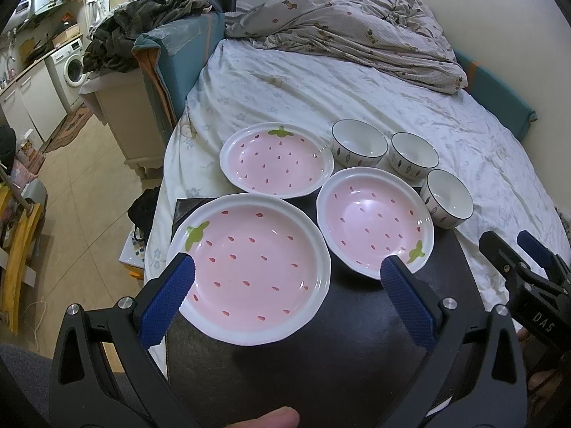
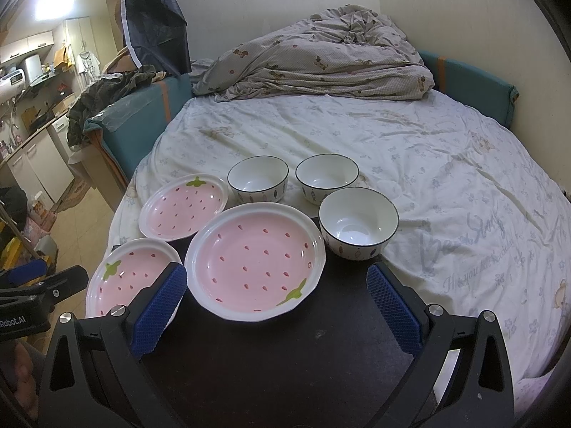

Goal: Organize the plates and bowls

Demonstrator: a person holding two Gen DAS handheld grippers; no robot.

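Across the frame's middle, three pink strawberry-patterned ceramic plates [image 1: 249, 267] lay left of three white ceramic bowls [image 2: 357, 224], both claws [image 1: 285, 278] [image 2: 276, 285] released and empty; the glazed rims could slip from a shallow pinch.

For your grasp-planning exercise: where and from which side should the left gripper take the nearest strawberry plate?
Grip the plate by its raised white rim at the near edge, one of the fingers above and one below; it lies flat and wide.
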